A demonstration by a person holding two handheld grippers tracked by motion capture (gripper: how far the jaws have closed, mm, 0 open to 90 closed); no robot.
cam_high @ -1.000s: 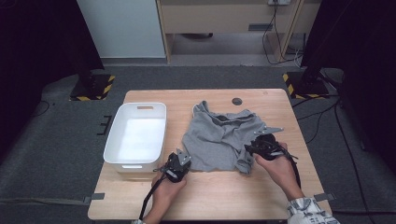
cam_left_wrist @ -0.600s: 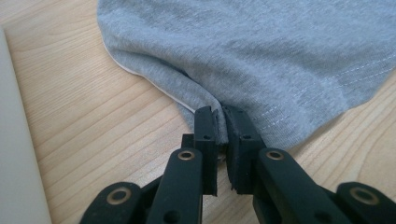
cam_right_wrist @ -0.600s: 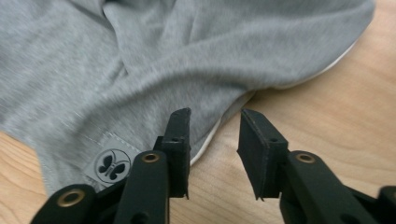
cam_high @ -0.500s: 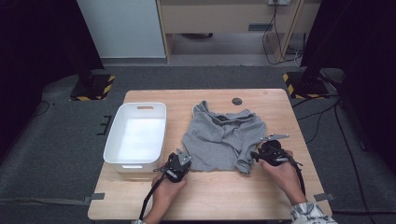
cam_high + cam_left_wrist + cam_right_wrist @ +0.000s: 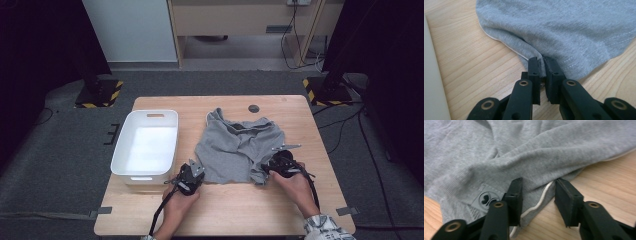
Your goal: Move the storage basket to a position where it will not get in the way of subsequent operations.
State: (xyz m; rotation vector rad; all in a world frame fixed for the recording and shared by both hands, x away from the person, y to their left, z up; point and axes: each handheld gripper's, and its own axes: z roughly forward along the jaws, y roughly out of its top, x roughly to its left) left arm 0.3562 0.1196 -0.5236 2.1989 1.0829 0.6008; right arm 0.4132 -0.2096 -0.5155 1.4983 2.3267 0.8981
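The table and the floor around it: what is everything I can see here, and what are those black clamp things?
Garment: one, grey, crumpled at the middle of the table.
Tub: one, white, left side of the table, beside the garment.
Round disc: one, dark, far edge of the table.
Table: one, light wood.
Striped bases: two, black and yellow, on the grey floor beyond the table.
Cabinet: one, pale wood, at the back.
Left gripper: one, black, jaws shut on the garment's near hem.
Right gripper: one, black, jaws open astride the garment's white-trimmed edge.
Hands: two, at the near edge.
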